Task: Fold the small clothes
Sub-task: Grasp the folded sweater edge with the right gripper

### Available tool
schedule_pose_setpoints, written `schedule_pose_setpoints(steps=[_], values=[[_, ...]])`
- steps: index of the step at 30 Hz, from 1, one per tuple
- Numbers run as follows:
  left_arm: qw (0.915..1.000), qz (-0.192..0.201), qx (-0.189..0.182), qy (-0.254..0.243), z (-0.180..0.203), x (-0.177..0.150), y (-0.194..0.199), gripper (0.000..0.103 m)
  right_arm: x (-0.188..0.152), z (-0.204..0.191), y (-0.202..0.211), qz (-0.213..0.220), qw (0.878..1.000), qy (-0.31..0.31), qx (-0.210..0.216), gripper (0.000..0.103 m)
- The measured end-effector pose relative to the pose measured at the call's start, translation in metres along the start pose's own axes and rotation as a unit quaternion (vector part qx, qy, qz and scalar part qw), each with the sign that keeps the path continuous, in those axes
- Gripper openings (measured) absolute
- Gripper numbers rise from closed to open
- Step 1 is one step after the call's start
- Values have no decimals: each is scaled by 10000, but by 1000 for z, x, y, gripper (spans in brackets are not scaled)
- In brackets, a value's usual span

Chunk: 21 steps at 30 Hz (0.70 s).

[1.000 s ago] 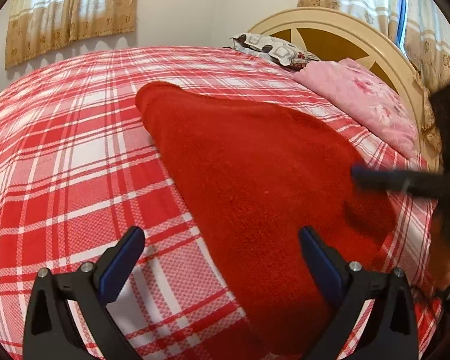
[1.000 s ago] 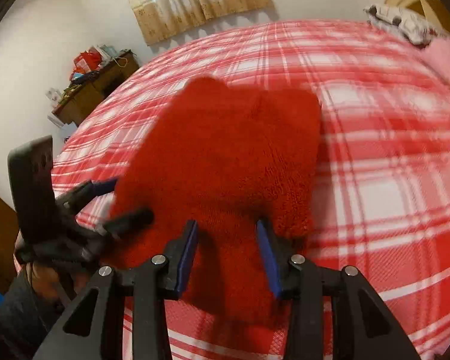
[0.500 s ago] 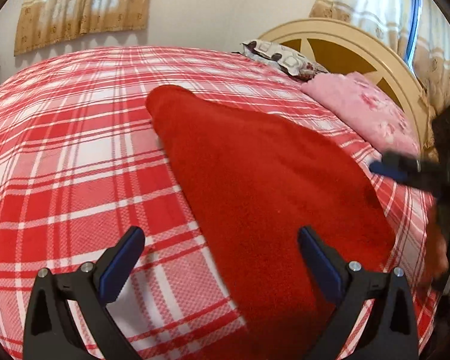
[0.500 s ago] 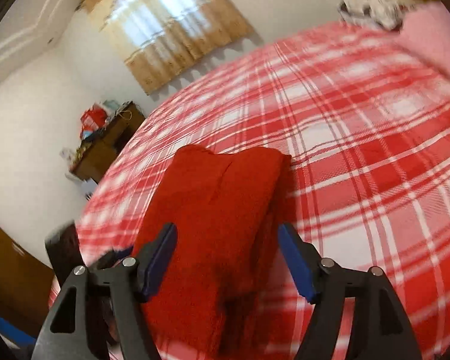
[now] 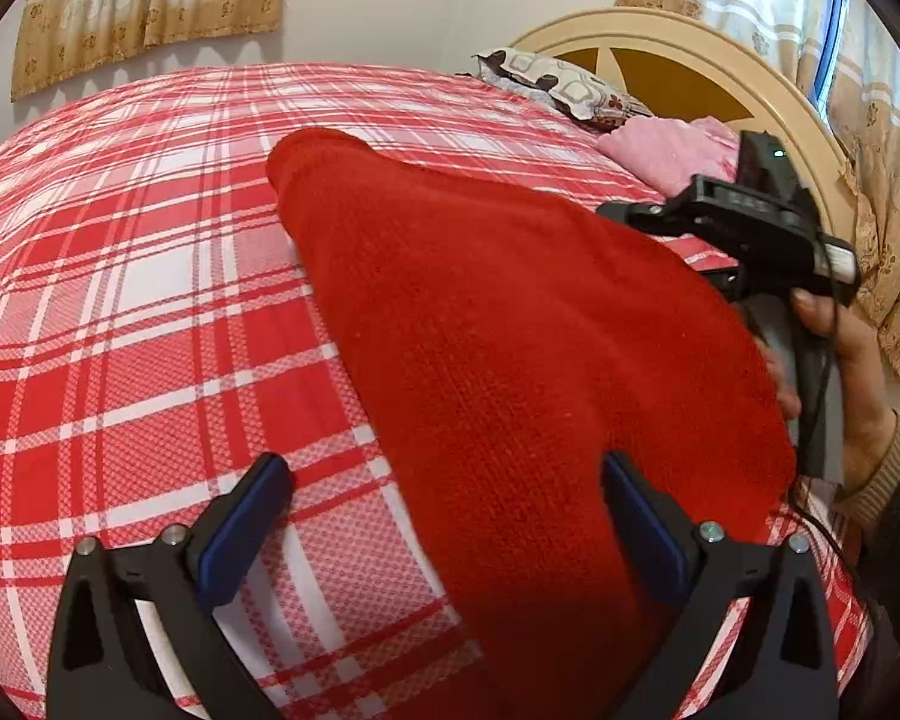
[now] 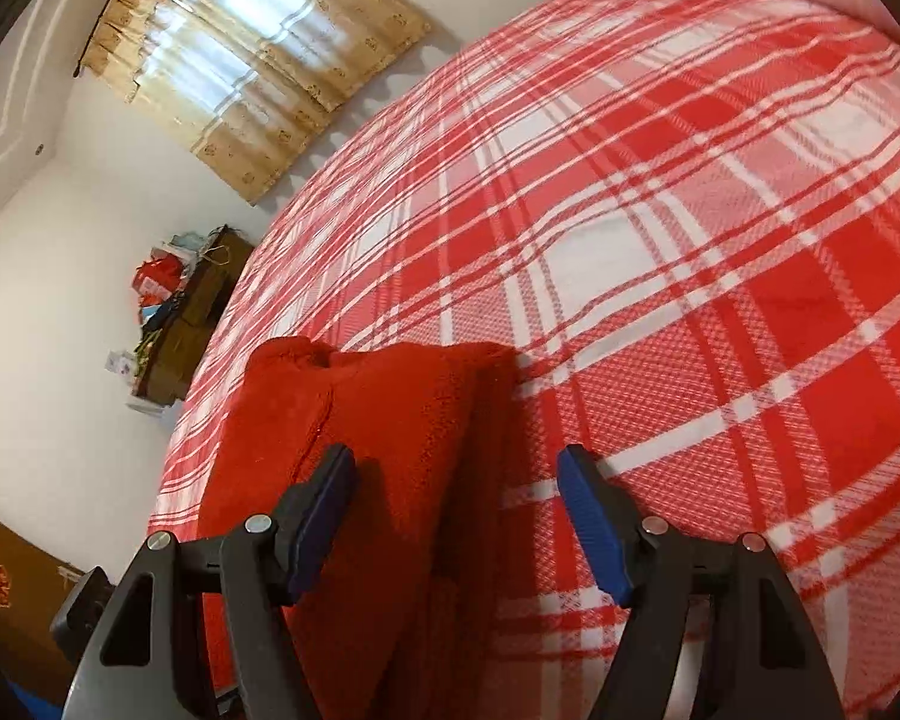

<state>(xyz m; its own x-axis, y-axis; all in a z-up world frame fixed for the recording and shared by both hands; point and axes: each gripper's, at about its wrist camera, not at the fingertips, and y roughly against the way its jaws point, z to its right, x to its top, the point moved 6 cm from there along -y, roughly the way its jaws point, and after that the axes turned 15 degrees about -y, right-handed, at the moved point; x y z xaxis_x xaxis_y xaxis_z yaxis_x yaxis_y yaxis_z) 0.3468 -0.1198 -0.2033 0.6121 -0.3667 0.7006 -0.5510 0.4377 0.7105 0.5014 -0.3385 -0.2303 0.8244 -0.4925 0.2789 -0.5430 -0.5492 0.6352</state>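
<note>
The red cloth (image 5: 510, 360) lies folded on the bed (image 5: 120, 300); it is fuzzy, thick and long. The left gripper (image 5: 444, 516) has its fingers wide apart and holds nothing; the right gripper (image 6: 456, 516) is the same. This fold looks done; next, I think, grab an end and fold it again, lining up the edges.

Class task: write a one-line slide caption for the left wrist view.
Open left gripper over a folded red garment on a plaid bed.
</note>
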Motion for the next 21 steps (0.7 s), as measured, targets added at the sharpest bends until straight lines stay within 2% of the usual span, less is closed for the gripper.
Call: schedule_pose_setpoints(steps=[4,6,7,16,18,21], values=[[10000,0,-32,-14,1,-1,1,103,3,0,-6,-74,9999,8,84,65],[10000,-4,-50,-22,2,0,0,103,3,0,-10,-107,9998,9,180,52],[10000,-4,-53,-31,2,-1,0,103,3,0,-13,-147,9996,12,234,49],[9998,-49,-130,-123,7,0,-1,103,4,-4,-25,-315,9983,16,481,43],[9997,-57,-180,-164,10,0,-1,103,3,-3,-26,-347,9980,-10,533,34],[9993,-49,-294,-238,14,1,-2,99,0,-7,-27,-428,9974,59,576,30]])
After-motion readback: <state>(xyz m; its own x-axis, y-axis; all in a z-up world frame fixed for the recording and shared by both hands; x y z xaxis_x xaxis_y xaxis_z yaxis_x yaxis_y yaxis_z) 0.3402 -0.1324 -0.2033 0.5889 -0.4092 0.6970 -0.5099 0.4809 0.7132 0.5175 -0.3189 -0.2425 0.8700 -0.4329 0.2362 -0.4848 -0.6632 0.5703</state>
